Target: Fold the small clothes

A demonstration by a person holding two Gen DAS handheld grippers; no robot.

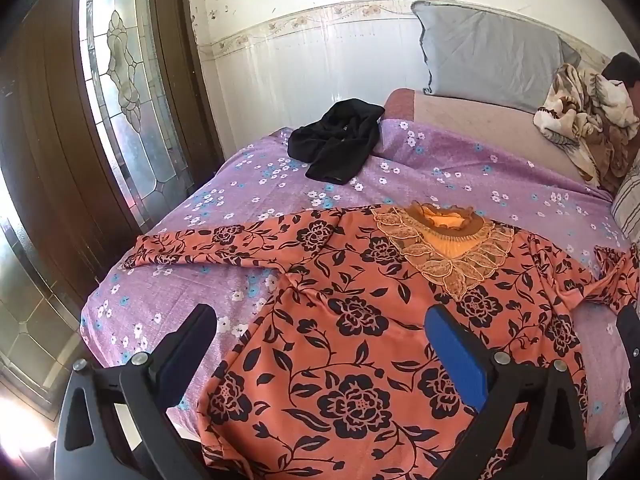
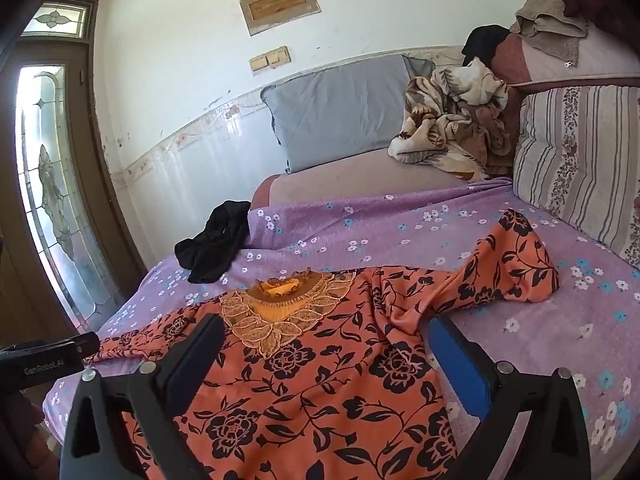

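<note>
Bedroom, daylit; bed under a lilac flowered sheet, tiled wall beyond, glazed door at left.

Item 1: dress, orange with black roses, lace collar at the far end; laid flat on the near half of the bed, front up; left sleeve stretched out straight, right sleeve rumpled and humped toward the striped cushion.

Item 2: black garment, bunched, far left on the sheet, well apart from the dress; untouched.

Item 3: left claw, jaws wide apart, nothing between them, hanging over the dress's left flank; right claw, likewise spread and empty, over the chest near the right sleeve.

Other: grey pillow, brown blanket at the far right.

Step, as judged: folding not yet begun; sleeves first. Advice: pinch each sleeve near the cuff, one layer only; smooth the right sleeve's hump before laying it across the chest; keep the side edges parallel; leave the collar undisturbed.

Writing: "GenRobot.AI" on the black housing at the right view's left edge; nothing else legible.
</note>
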